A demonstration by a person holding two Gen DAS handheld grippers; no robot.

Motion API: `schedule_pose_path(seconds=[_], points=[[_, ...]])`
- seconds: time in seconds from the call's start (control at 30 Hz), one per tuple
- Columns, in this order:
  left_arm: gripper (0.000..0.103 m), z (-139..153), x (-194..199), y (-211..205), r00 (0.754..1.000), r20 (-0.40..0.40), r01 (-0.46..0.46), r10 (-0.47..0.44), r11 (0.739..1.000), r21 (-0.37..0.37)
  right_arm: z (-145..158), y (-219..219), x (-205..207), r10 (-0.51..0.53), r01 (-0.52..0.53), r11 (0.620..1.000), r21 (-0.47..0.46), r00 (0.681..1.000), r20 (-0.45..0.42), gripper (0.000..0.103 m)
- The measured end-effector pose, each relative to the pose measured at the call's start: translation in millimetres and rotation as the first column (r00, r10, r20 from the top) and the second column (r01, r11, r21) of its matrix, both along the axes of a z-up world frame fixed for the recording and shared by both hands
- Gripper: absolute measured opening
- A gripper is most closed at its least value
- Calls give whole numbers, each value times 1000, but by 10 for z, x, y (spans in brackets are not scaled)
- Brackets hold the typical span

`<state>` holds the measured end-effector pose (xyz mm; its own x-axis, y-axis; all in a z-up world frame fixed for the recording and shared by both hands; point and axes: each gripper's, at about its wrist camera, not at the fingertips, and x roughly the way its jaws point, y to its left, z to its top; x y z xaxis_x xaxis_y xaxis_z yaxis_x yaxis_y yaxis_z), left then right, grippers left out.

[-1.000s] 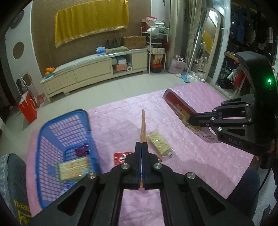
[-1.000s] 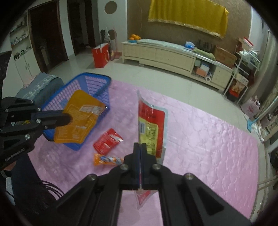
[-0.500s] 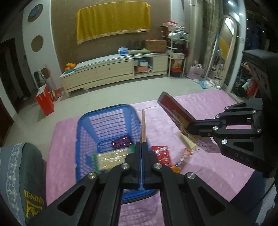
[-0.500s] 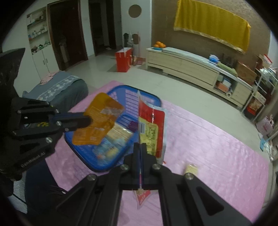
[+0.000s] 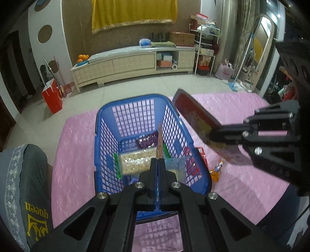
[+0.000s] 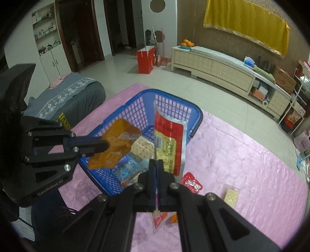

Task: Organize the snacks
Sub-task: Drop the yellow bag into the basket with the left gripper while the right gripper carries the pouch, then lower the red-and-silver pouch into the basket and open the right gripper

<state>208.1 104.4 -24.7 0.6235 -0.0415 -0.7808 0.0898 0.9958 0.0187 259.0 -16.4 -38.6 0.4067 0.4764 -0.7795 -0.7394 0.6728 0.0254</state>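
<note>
Pink quilted cloth covers the work surface, with a tiled floor, a long cream cabinet and a yellow hanging on the wall beyond. From the left gripper, a blue basket sits directly ahead and below, its mesh walls opening toward the fingers. That gripper is pressed together on an orange snack packet, seen edge-on as a thin strip rising straight out from between the fingers over the basket's inside; the right wrist view shows the same orange packet flat-on, held out above the basket's near-left part. Inside the basket, just ahead of the left fingertips, lies a cracker pack with green ends, a purple packet farther in, and a clear bluish packet close under the fingers' right side. The right gripper is pinched shut on a red and yellow snack bag, which stands upright ahead of its fingers, over the basket's near-right edge; from the left wrist view this bag hangs to the right of the basket rim, tilted. On the cloth to the right of the basket lie a red packet, an orange wrapper just beside the basket's near-right corner, and, farther to the right of the right gripper, a lone cracker pack. A grey cushion with lace trim sits to the left of the left gripper.
</note>
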Motion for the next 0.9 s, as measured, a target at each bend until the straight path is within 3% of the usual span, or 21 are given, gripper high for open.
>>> schedule_pose_path(seconds=[0.17,0.27,0.37,0.5,0.77,0.9], points=[[4,-82,-17,38,1000,-24,-12,12,1000,-3,50,-8,-51,-8,8,1000,-12,1000,9,2],[36,-78,-57,57,999,-29,-15,15,1000,8,90,-9,-73,-14,14,1000,-20,1000,18,2],[38,8,-116,80,1000,-2,-11,11,1000,6,129,16,-71,-15,16,1000,-20,1000,20,2],[53,98,-167,187,999,25,-23,23,1000,11,177,129,-75,3,-2,1000,-27,999,34,2],[61,119,-158,467,997,21,-79,79,997,24,156,407,36,49,-48,998,-38,998,46,2],[61,116,-125,624,993,5,-120,120,993,-20,88,579,127,71,-69,996,-58,996,44,2]])
